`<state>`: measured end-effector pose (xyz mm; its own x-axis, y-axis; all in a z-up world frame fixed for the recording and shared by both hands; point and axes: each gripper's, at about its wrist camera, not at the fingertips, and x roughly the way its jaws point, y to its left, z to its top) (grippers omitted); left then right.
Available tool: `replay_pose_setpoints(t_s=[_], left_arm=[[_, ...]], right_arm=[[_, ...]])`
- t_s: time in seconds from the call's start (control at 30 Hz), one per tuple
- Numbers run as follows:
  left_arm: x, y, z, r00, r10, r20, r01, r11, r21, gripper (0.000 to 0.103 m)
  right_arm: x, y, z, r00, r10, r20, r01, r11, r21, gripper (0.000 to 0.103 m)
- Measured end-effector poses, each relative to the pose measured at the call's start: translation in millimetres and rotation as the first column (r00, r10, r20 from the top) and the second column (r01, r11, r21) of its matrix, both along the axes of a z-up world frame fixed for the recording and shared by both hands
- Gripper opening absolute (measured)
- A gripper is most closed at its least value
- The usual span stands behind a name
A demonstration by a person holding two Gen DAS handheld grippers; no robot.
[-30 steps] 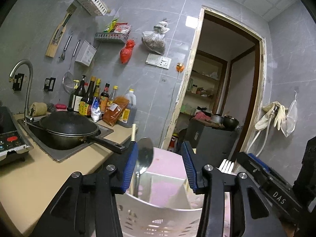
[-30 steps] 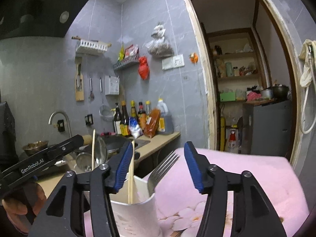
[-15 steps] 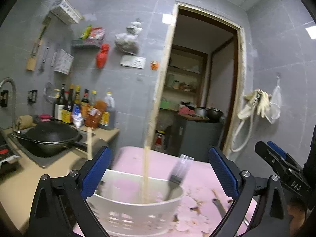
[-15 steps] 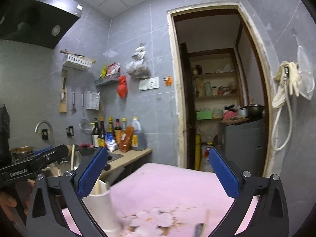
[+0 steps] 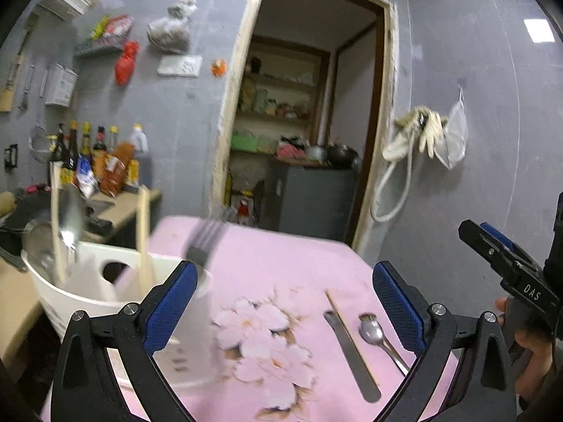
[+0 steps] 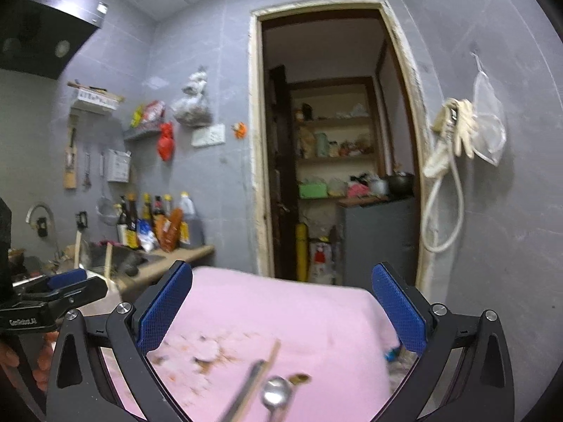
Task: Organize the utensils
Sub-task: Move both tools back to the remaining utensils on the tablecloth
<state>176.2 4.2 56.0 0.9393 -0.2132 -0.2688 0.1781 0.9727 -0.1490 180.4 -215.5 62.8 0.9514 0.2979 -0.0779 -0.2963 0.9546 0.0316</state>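
A white utensil holder (image 5: 95,292) stands at the left of the pink flowered tablecloth (image 5: 274,267). It holds a metal ladle (image 5: 70,221), two wooden chopsticks (image 5: 144,242) and a fork (image 5: 206,242). On the cloth to the right lie a metal knife (image 5: 352,355), one chopstick (image 5: 346,327) and a spoon (image 5: 376,337). My left gripper (image 5: 281,313) is open and empty above the cloth. My right gripper (image 6: 278,316) is open and empty above the same knife (image 6: 246,390), chopstick (image 6: 269,358) and spoon (image 6: 278,392).
A kitchen counter (image 5: 119,207) with bottles (image 5: 91,154), a sink and a black wok stands at the left. An open doorway (image 5: 302,123) to a pantry is straight ahead. Gloves and a hose (image 5: 418,140) hang on the right wall. The other gripper (image 5: 510,267) shows at the right.
Both grippers opened wide and pulled back from the holder. The views swung right, bringing the loose knife, chopstick and spoon on the cloth into sight.
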Motion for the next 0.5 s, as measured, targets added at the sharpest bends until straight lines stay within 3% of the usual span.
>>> replay_pose_setpoints(t_s=[0.2,0.37,0.5], left_arm=[[23,-26,-24,0.991,-0.037,-0.128,0.040,0.999,0.024,0.098],[44,-44,-39,0.967,-0.071,-0.246,0.086,0.995,0.048,0.098],[58,-56,-49,0.941,-0.086,-0.328,0.121,0.989,0.089,0.097]], right_arm=[[8,-23,-22,0.992,-0.047,-0.115,0.043,0.998,-0.039,0.103],[18,-29,-42,0.975,-0.049,-0.216,0.032,0.996,-0.080,0.101],[25,-25,-58,0.953,-0.023,-0.303,-0.015,0.992,-0.122,0.084]])
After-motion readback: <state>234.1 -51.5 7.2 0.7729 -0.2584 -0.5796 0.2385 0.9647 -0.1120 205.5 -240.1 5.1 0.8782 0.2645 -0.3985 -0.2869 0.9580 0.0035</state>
